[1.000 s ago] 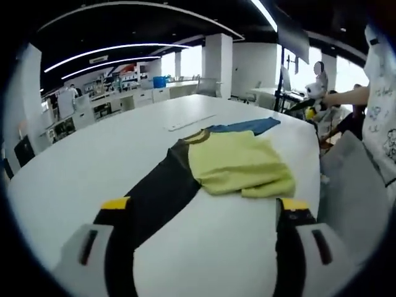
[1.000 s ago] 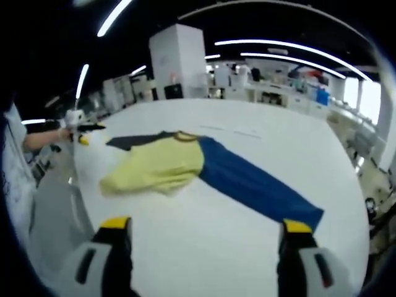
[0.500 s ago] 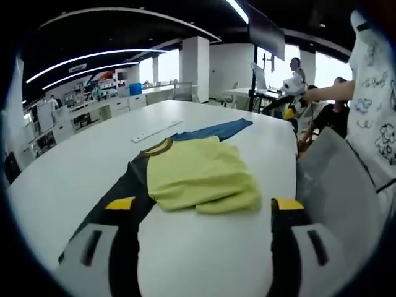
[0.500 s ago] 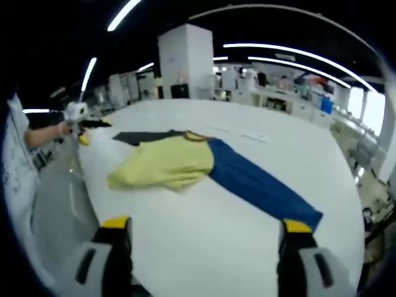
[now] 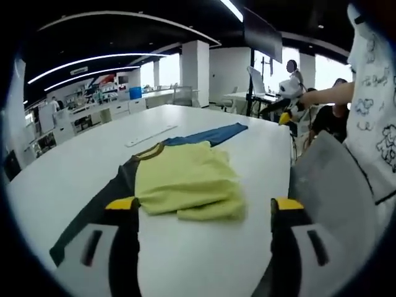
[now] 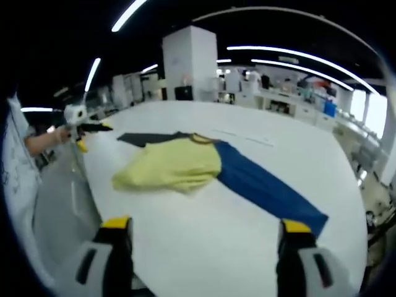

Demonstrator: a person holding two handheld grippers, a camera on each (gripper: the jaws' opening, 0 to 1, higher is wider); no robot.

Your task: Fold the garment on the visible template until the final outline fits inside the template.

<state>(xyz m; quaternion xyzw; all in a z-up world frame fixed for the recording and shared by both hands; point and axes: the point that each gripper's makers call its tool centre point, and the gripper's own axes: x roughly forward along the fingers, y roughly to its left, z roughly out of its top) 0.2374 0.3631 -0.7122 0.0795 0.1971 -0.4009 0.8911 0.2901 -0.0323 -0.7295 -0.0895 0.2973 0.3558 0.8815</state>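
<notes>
White and wide, the table (image 5: 74, 161) runs out ahead of both our grippers, with an open-plan office of desks and ceiling lights behind it. On it lies the garment (image 5: 179, 179), a long-sleeved top with a yellow body bunched up in the middle, a dark sleeve (image 5: 93, 210) stretched one way and a blue sleeve (image 6: 266, 189) stretched the other.

Our left gripper (image 5: 204, 204) has its jaws spread wide and grips nothing; the yellow bundle sits just beyond and between its fingertips, and the dark sleeve runs back under the left finger (image 5: 120, 204). Our right gripper (image 6: 204, 226) is equally wide and empty; the blue sleeve's cuff lies just ahead of its right finger (image 6: 296, 228), while the yellow body is further off toward the left finger. The other gripper is seen far left in that view, held out past the table edge.

We cannot make out a template outline from here. We judge the folding only begun: the body is gathered, both sleeves still out. Next we would likely take each cuff and bring the sleeves inward over the body.
</notes>
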